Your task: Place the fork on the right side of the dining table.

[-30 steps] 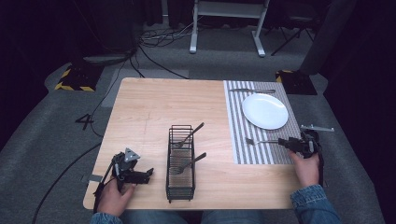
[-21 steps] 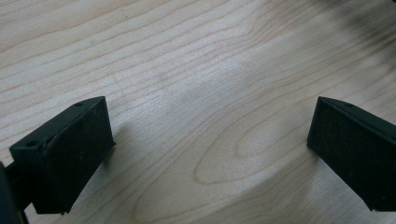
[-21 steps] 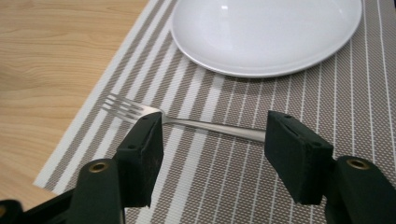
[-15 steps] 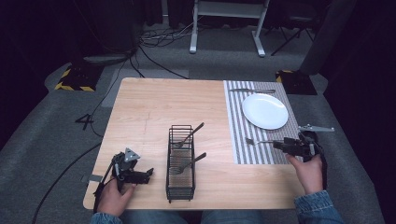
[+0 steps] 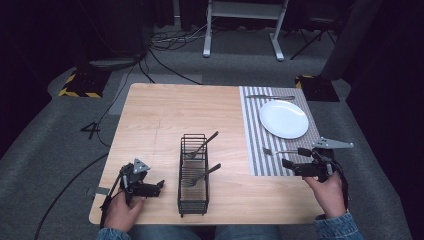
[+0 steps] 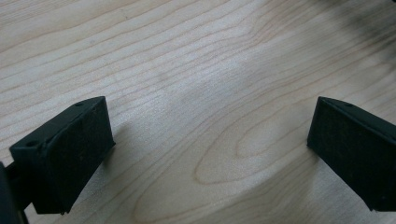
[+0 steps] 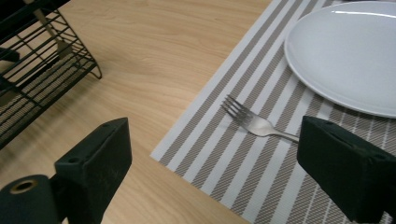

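Your right gripper (image 5: 294,159) has just been opening, fingers apart with nothing between them. The fork (image 7: 254,122) lies flat on the striped placemat (image 7: 233,158) beside the plate (image 7: 345,56), near the surface's right edge. It looks thin, stiff, slippery steel: pinch across the handle's narrow edges. Left gripper (image 5: 159,186) fingers are apart too.

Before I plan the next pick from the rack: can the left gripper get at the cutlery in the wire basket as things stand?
Probably yes. The left gripper is open over bare table, just left of the wire basket, with nothing between them. The utensil handles stick out on the basket's far side, so it would likely have to reach over.
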